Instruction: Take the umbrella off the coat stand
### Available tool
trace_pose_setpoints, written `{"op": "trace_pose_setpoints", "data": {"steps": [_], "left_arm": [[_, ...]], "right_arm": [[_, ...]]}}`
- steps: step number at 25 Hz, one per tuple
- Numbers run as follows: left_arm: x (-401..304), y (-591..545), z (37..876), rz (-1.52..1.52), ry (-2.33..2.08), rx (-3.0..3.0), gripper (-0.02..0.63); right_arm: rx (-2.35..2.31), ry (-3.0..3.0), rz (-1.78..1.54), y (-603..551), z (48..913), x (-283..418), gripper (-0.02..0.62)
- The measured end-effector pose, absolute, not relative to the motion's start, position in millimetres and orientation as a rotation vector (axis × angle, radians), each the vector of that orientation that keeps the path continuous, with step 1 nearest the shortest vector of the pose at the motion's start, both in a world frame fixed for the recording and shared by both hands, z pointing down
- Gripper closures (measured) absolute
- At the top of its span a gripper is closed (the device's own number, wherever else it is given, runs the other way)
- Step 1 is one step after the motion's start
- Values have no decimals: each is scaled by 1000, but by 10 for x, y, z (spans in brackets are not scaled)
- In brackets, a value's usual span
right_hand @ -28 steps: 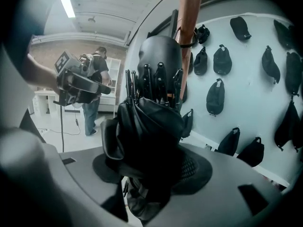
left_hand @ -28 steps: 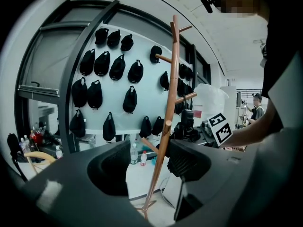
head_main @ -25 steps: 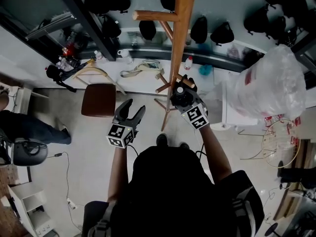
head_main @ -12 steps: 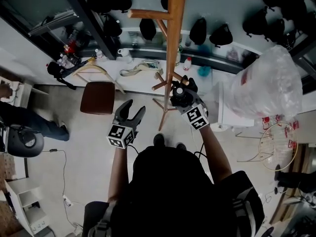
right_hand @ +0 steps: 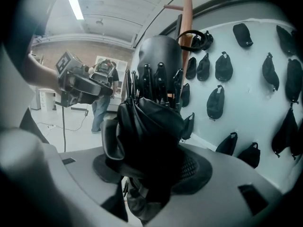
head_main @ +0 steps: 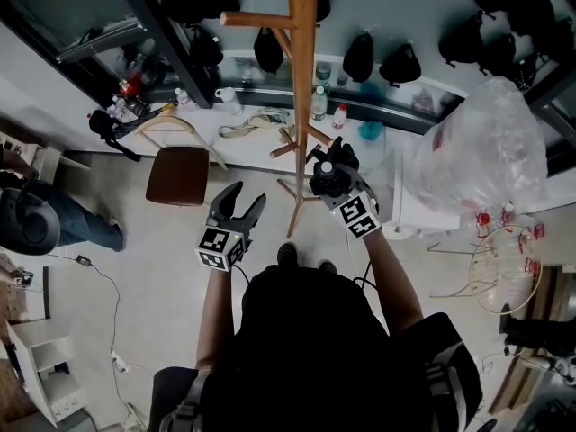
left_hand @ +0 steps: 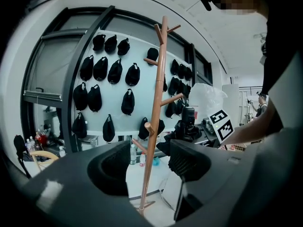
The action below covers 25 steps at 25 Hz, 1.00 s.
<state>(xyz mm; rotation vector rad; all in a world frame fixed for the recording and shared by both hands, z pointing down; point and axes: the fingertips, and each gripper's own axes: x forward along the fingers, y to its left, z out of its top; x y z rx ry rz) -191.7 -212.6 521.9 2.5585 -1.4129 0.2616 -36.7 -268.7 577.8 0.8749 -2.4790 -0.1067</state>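
Right gripper (right_hand: 151, 170) is clamped across the folded black umbrella (right_hand: 152, 119), which stands between its jaws with its long axis running up and away from them, rib tips uppermost. Just beyond this gripper rises the coat stand (head_main: 301, 106), its lower pegs close beside the umbrella, so I judge the coming move to be a draw away from the pole; whether the umbrella is clear of the pegs I cannot tell. Left gripper (left_hand: 150, 167), jaws apart and empty, hangs farther off, across the pole.
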Motion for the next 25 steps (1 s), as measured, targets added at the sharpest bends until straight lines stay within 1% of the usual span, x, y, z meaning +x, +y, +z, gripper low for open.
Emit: {"op": "trace_pose_setpoints", "data": {"steps": [25], "left_arm": [[-1344,-1648,5111,320,-1437,2561,345]], "right_arm": [[780,-2555,-120,-2174,5761,64,351]]}}
